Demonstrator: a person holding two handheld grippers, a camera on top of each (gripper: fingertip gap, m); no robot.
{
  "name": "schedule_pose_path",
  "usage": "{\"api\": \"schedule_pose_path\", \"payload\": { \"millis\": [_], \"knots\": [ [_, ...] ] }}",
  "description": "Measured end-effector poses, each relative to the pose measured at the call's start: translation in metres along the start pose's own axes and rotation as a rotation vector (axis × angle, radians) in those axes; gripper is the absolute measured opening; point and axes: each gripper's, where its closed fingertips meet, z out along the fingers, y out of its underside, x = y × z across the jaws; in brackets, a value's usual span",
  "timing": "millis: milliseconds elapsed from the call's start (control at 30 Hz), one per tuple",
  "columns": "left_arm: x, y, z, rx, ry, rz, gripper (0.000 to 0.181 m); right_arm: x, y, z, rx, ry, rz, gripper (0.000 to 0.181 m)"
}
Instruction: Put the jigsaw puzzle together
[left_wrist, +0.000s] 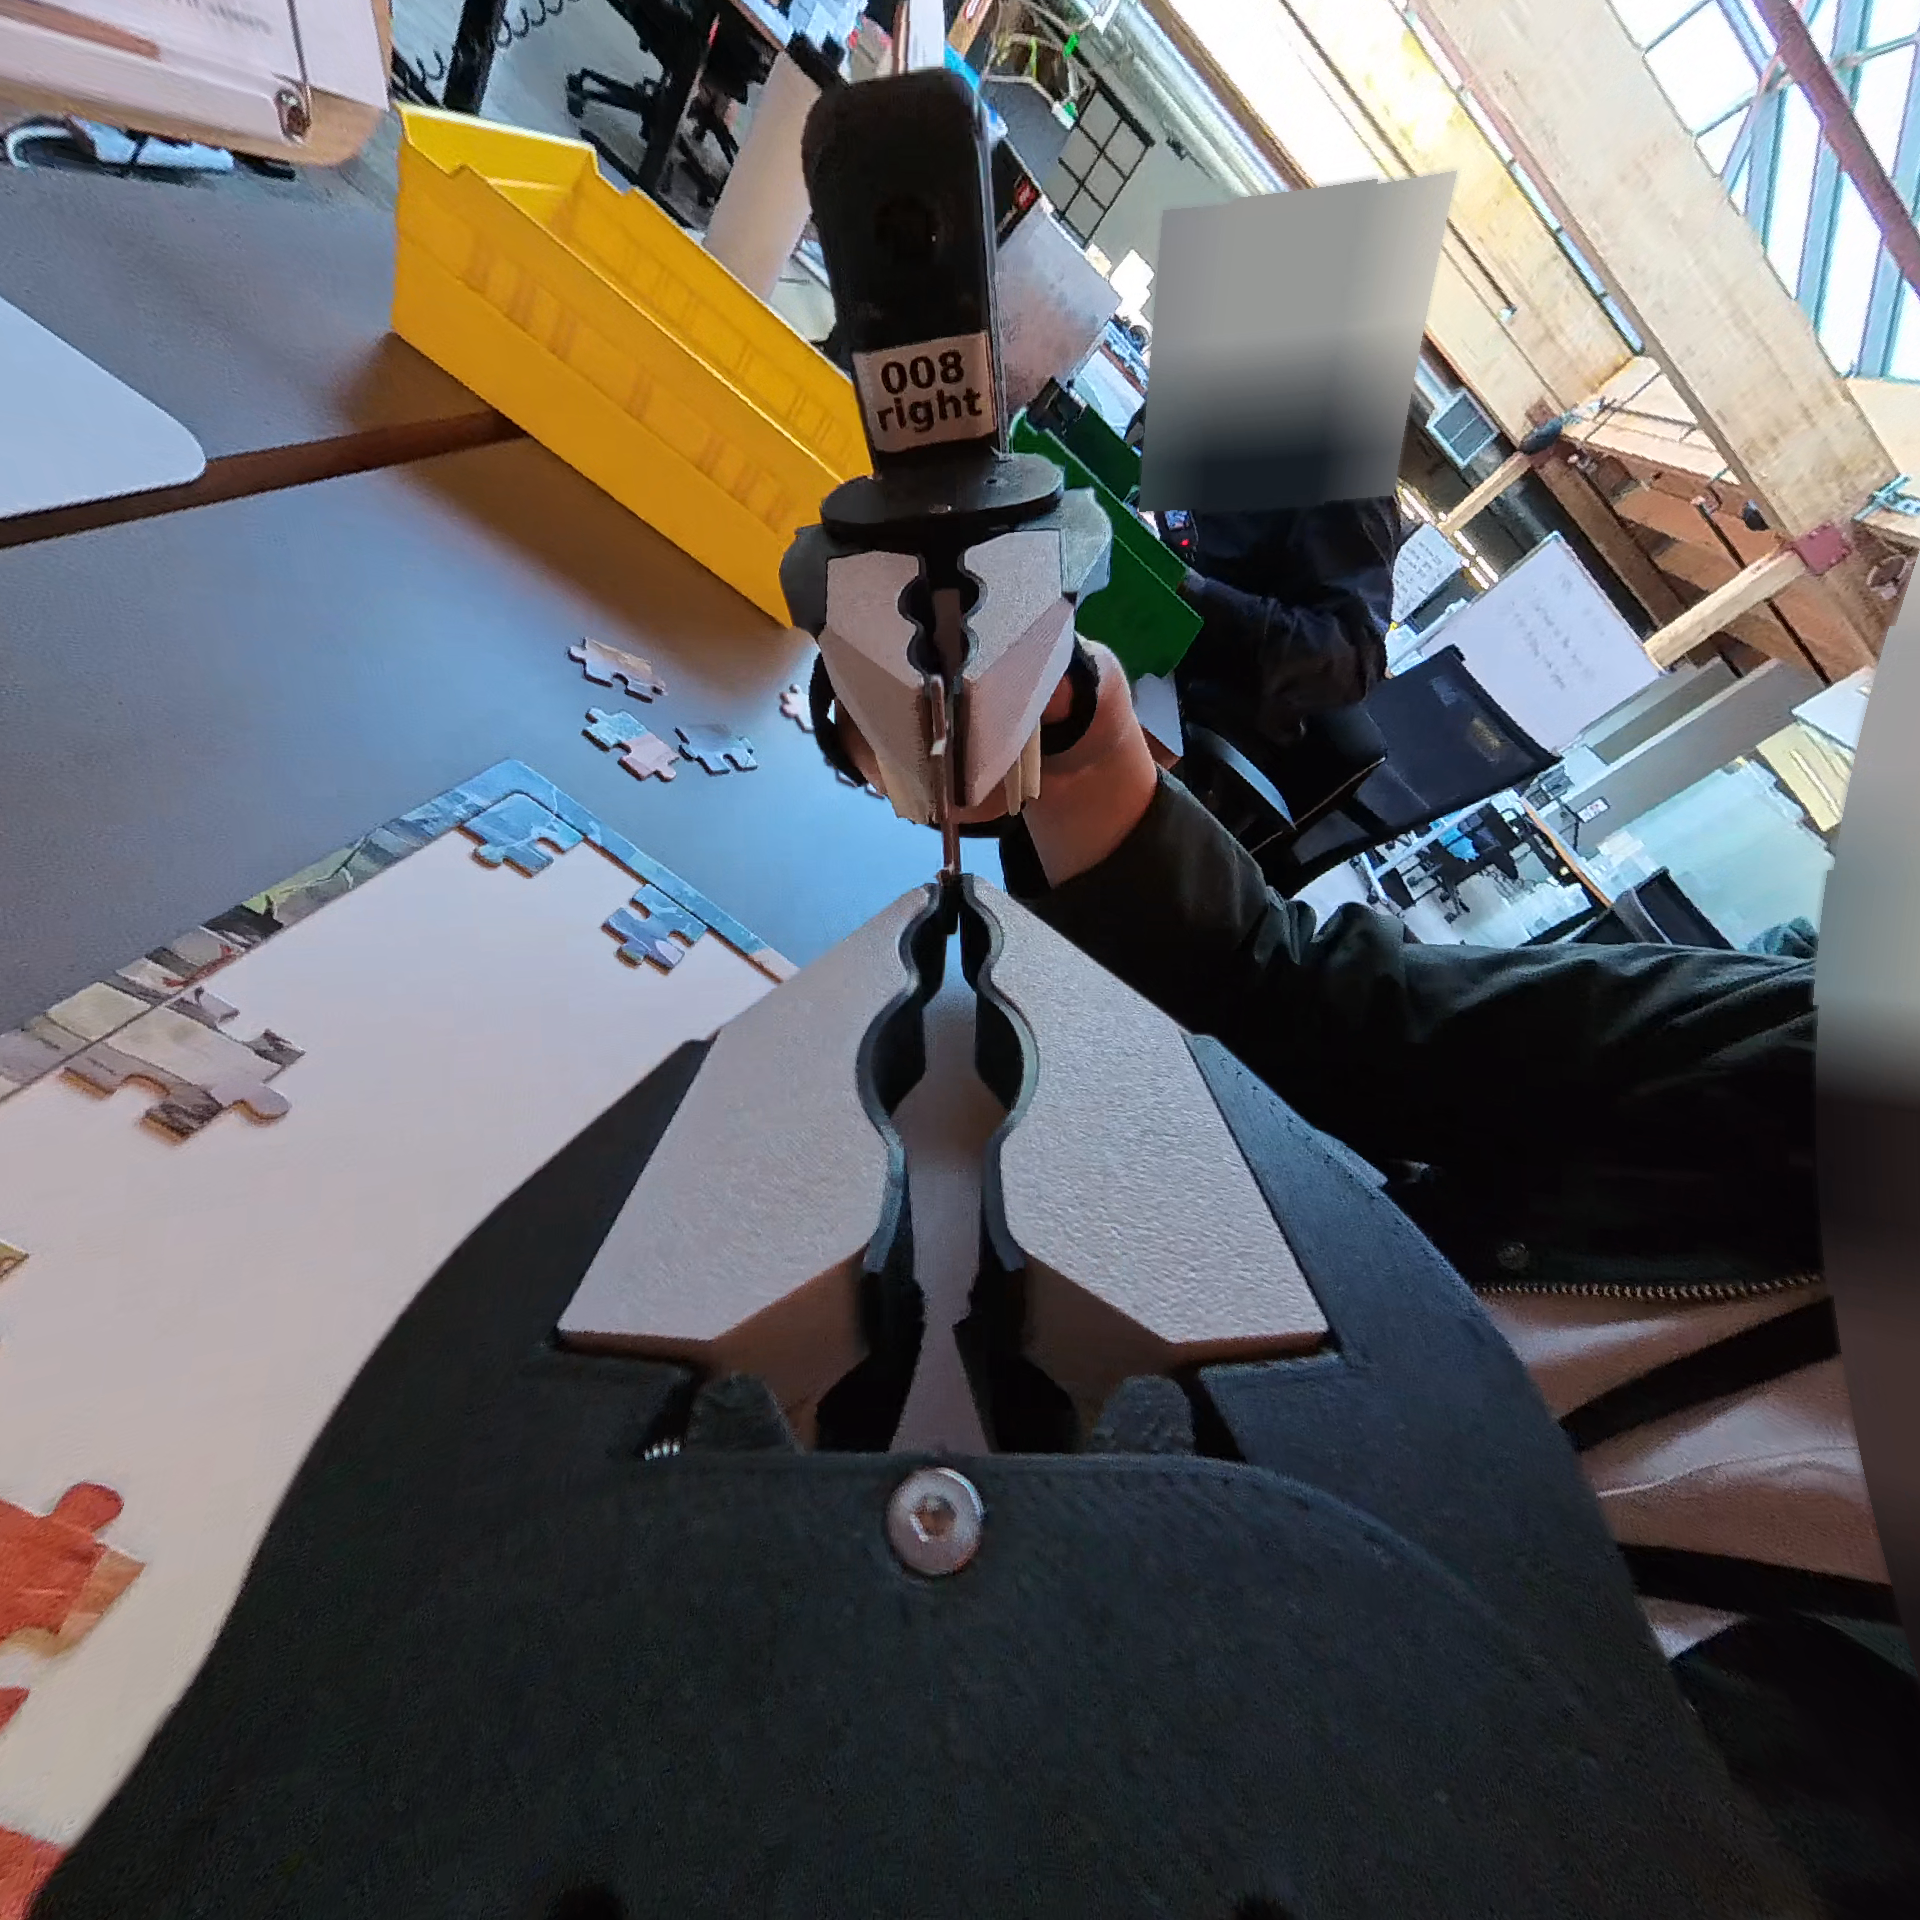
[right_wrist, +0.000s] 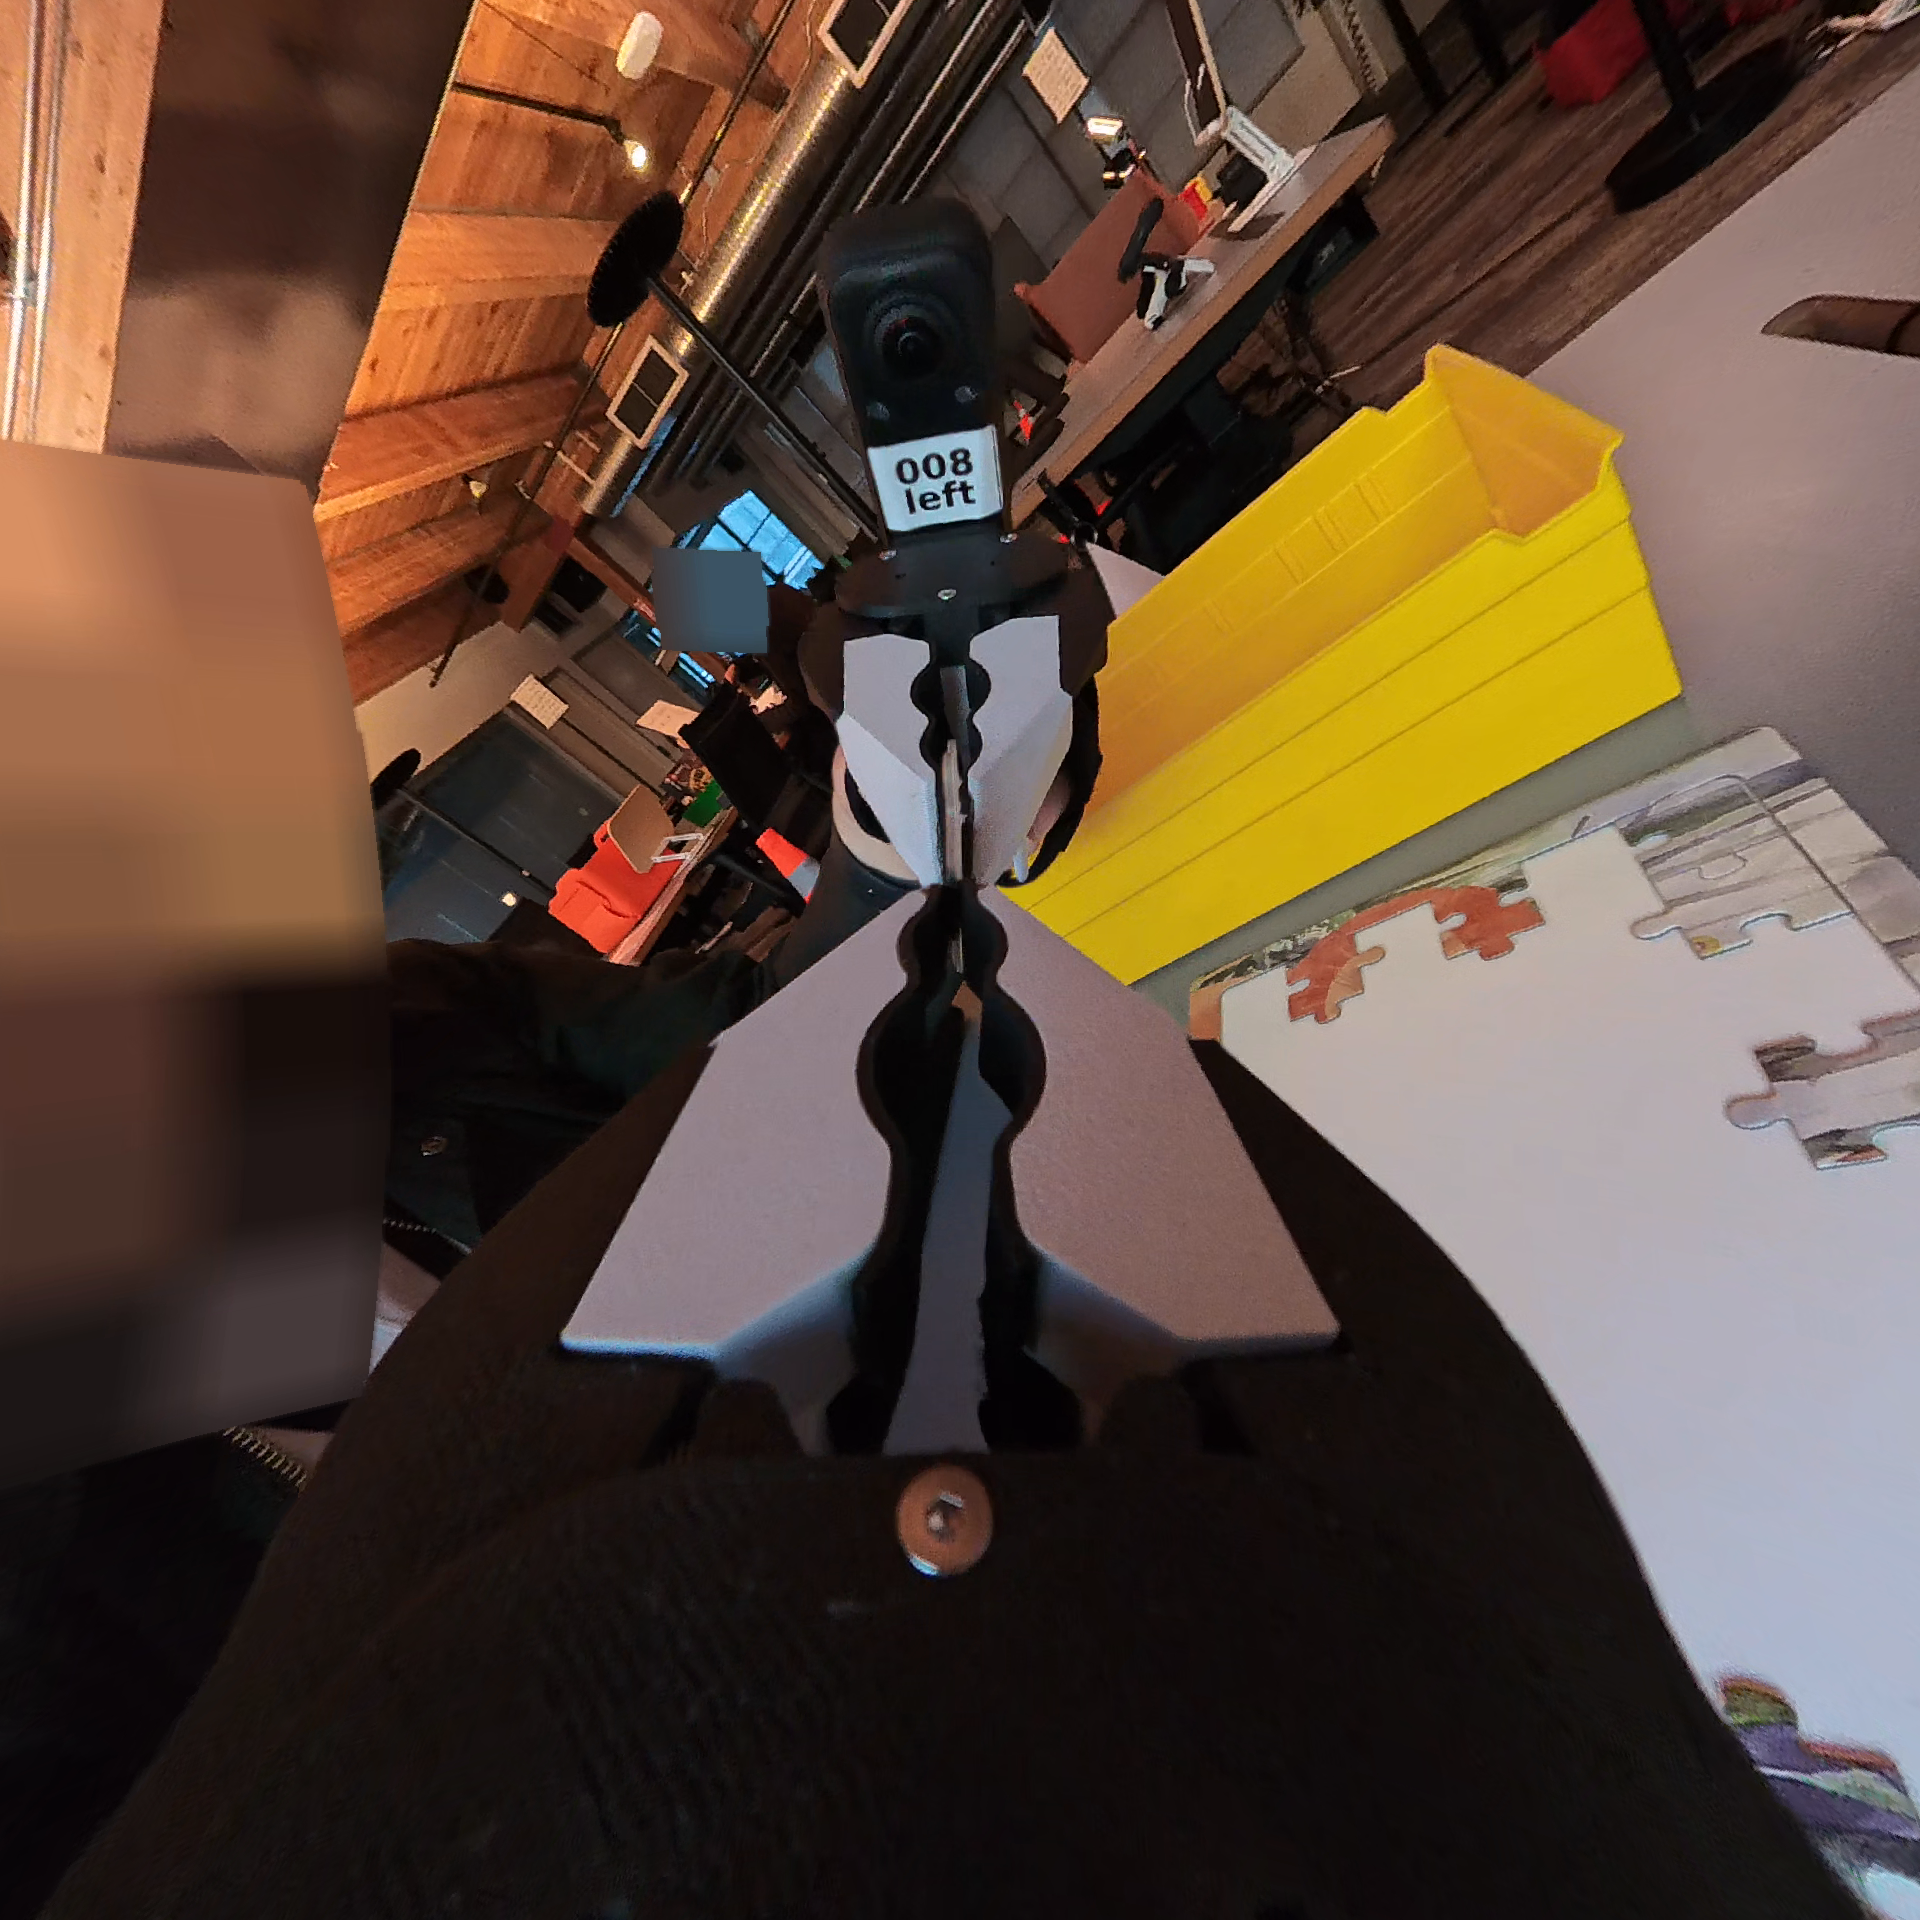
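Ceiling: exposed timber planks and beams (right_wrist: 457, 343), metal duct (right_wrist: 748, 208) running along them
Windows: tall panes (left_wrist: 1829, 156), bright daylight
Table: dark grey top (left_wrist: 260, 623) with wood edge
Furniture: black office chair (left_wrist: 1444, 748), whiteboard (left_wrist: 1548, 634), far desks (right_wrist: 1226, 301)
Floor: dark wood planks (right_wrist: 1507, 239)

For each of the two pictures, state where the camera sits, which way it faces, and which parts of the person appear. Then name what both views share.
Left wrist view: on the left gripper, facing the right gripper, hand and sleeve.
Right wrist view: on the right gripper, facing the left gripper; dark jacket at left.
Shared: puzzle piece pinched edge-on by both, yellow bin, puzzle board.
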Motion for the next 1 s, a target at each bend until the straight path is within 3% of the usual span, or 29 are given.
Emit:
{"api": "schedule_pose_path", "payload": {
  "millis": [233, 733, 800, 833, 933, 1000],
  "knots": [
    [-0.008, 0.014, 0.001, -0.081, -0.022, -0.049, 0.0, 0.007, -0.003, -0.008, 0.021, 0.021, 0.002, 0.007],
    [-0.012, 0.015, -0.002, -0.083, -0.02, -0.116, 0.001, 0.014, 0.013, -0.002, -0.071, 0.021, 0.013, 0.0],
    [-0.016, 0.007, -0.012, -0.05, -0.031, -0.153, 0.02, 0.019, 0.014, -0.005, -0.077, 0.047, 0.022, 0.0],
    [-0.018, 0.002, -0.019, -0.026, -0.036, -0.163, 0.02, 0.02, 0.016, -0.006, -0.083, 0.046, 0.037, 0.0],
    [-0.024, -0.003, -0.036, 0.004, -0.084, -0.151, 0.011, 0.035, 0.034, -0.009, -0.168, 0.086, 0.117, 0.001],
    [-0.03, 0.008, -0.04, -0.058, -0.152, -0.148, 0.01, 0.048, 0.055, -0.01, -0.257, 0.121, 0.192, 0.0]
  ]
}}
